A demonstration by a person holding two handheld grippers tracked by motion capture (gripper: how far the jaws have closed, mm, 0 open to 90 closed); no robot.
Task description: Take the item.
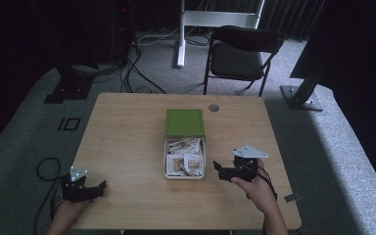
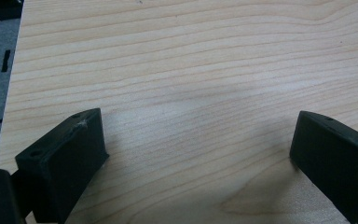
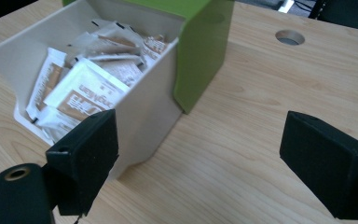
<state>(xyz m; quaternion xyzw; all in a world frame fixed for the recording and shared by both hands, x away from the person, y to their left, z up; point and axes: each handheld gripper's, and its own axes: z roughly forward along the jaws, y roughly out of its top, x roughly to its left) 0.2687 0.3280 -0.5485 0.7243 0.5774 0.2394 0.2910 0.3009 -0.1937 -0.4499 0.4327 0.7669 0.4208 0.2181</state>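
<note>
The sachets (image 3: pixel 81 91) in the white tray (image 3: pixel 147 109) carry brown printing. In the right gripper view the topmost packet shows a line of brown letters, seen upside down and too blurred to read. In the high view the sachet (image 1: pixel 192 164) print is too small to make out.

a light wooden table (image 1: pixel 127 147) stands on grey carpet (image 1: pixel 24 147), with a round cable hole (image 1: pixel 213 107) near its far edge. behind it sits a black folding chair (image 1: pixel 242 54), turned slightly, and just to its left rises a white stand (image 1: pixel 182 34) with a crossbar. black cables (image 1: pixel 132 73) trail over the floor at the far left, beside a dark metal foot (image 1: pixel 68 90). another black post on a base plate (image 1: pixel 301 95) stands to the right. dark curtains close off the back. a band of brighter light falls across the carpet on the right, while the corners stay dim.
</note>
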